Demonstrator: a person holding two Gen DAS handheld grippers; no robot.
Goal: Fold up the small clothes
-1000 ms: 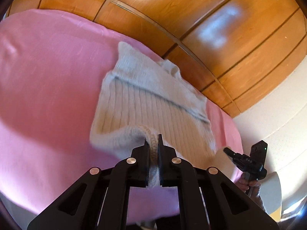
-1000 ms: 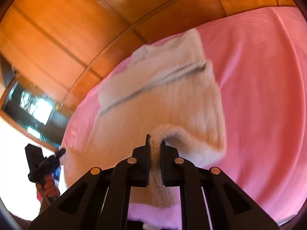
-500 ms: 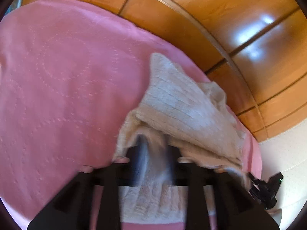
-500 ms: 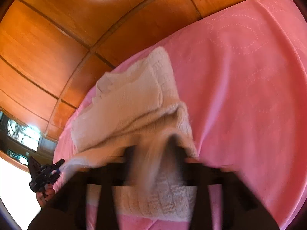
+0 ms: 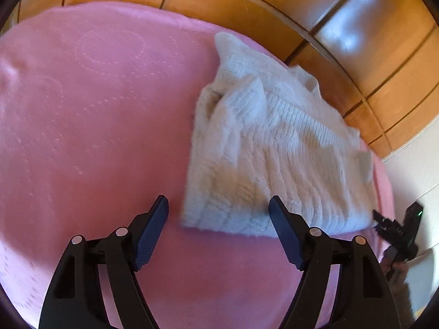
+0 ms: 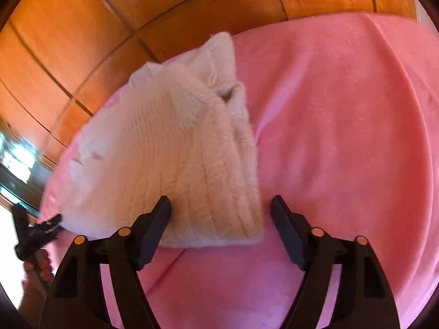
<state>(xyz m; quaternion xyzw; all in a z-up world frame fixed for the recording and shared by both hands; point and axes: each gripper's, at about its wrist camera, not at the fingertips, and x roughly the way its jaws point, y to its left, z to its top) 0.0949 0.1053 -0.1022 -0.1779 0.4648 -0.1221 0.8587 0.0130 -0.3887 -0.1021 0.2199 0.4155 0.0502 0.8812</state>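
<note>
The white knitted sweater [image 5: 274, 150] lies folded over on itself on the pink bedspread [image 5: 96, 109], with the left gripper [image 5: 218, 213] and right gripper [image 6: 221, 213] spread wide, their jaws having just moved, holding nothing, so any further fold seemingly remains.

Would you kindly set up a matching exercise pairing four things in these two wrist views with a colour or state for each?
Things:
1. knitted garment
2. bed cover
3. wall panels
4. left tool

Colour or state:
A. glossy orange-brown wood
B. black, jaws apart, nothing between the pads
C. cream-white, lying folded
D. pink, spread under the garment

Pairs: 1-C, 2-D, 3-A, 4-B

The left tool's jaws have just been opening; the garment now lies free ahead of them.
</note>
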